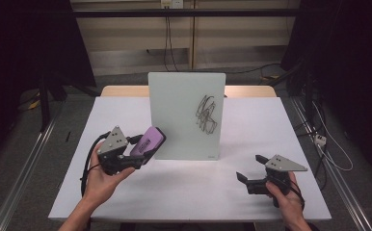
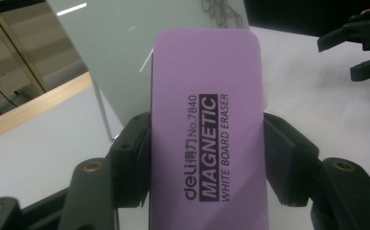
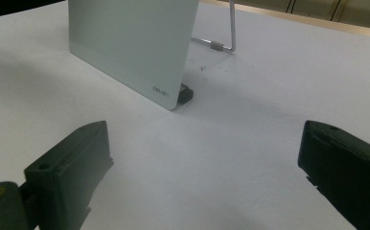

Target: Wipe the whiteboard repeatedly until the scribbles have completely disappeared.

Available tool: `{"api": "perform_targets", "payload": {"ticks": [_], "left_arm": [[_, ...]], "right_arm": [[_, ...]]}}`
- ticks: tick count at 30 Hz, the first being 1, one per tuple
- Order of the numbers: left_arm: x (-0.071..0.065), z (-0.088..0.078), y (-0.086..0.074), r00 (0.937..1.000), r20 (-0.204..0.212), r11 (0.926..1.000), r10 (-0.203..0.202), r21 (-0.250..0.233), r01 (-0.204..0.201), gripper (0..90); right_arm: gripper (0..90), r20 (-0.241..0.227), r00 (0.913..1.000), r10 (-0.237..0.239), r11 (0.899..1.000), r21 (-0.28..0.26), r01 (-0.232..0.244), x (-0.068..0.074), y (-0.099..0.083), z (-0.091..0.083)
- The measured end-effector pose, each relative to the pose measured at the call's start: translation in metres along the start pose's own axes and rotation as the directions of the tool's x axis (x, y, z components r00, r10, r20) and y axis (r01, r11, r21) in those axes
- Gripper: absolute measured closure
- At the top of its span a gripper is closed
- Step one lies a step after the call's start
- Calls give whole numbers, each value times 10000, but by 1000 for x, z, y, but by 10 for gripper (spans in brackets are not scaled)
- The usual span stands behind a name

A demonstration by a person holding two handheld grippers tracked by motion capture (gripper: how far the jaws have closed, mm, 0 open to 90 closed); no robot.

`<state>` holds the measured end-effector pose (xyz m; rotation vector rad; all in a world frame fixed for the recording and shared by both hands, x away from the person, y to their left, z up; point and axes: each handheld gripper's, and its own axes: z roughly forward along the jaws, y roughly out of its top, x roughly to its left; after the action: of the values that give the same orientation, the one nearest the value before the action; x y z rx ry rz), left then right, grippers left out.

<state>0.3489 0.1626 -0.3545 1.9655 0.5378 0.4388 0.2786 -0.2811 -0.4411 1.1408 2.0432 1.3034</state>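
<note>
Left claw (image 1: pixel 137 156) clamped on the flat purple rectangular magnetic whiteboard eraser (image 1: pixel 148 142), held up off the white counter (image 1: pixel 184 187) just left of the upright pale glass whiteboard (image 1: pixel 174 108) standing mid-counter toward the far edge. Black scribble (image 1: pixel 206 114) sitting on the board's right half. Right claw (image 1: pixel 247 169) near the front right corner, jaws wide apart, gripping nothing.

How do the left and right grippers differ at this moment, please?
The left gripper is shut on a purple eraser; the right gripper stands open with nothing between its jaws. The left is raised close to the whiteboard, while the right sits low near the table edge, farther from the board. Both are black, hand-held, and carry a grey plate.
</note>
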Motion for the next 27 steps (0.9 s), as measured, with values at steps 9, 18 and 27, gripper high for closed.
{"api": "perform_targets", "payload": {"ticks": [9,18,27], "left_arm": [[-3,9,25,9993,-252,9996,265,-111,-268,411],[-3,28,44,9996,-158,9995,244,-206,-247,411],[-7,49,65,9989,-136,9984,457,-317,-461,411]], "right_arm": [[40,-142,9999,18,10000,-7,-18,-1,1,4],[40,-190,9998,26,10000,6,-26,-2,1,6],[40,-247,9997,25,10000,-51,-26,-1,2,6]]}}
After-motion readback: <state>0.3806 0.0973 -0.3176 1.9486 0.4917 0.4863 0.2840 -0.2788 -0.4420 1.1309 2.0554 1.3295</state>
